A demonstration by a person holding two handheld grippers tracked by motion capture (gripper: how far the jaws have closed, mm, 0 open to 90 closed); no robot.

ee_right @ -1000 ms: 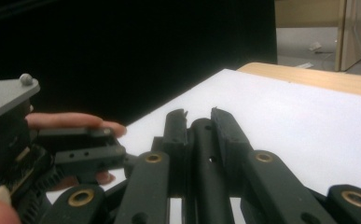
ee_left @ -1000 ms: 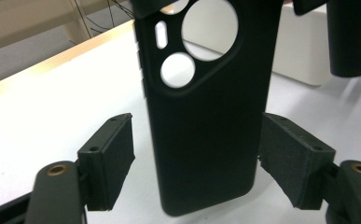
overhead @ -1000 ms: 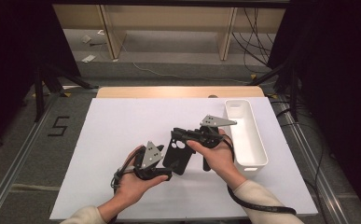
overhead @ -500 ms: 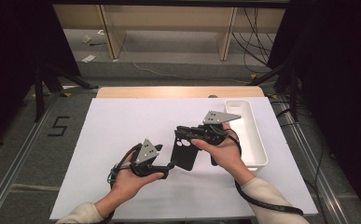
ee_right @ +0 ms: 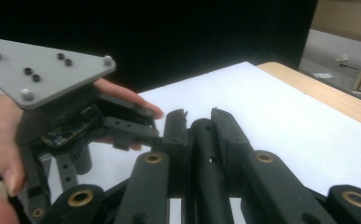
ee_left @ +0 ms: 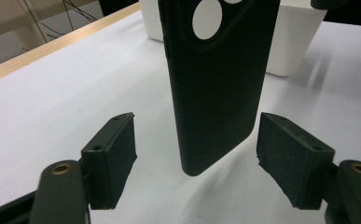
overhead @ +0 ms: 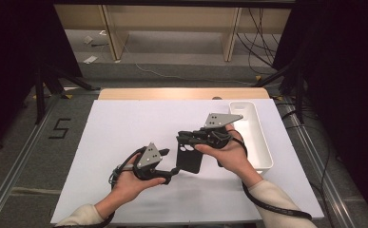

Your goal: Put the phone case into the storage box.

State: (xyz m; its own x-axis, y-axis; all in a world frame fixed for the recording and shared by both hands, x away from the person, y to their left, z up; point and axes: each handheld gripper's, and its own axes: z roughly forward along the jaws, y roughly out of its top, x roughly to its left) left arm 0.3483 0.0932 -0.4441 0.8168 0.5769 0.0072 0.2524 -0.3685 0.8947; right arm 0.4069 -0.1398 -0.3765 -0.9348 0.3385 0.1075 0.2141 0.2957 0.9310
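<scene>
Right claw (overhead: 187, 140) clamped on black phone case (overhead: 189, 154), left claw (ee_left: 194, 154) wide, over white table (overhead: 124, 123) (dark room).

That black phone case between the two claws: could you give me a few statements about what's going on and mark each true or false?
1. The right claw is clamped on the phone case. True: its jaws squeeze the case's edge.
2. The left claw grips the case too. False: in the left gripper view the case hangs between its jaws with a gap on each side, and those jaws have just been closing a little.
3. The case lies flat on the table. False: it is held up, its lower end clear of the white surface.
4. A white bin stands near the table's right edge. True.
5. The case has round cutouts near its top. True.
</scene>
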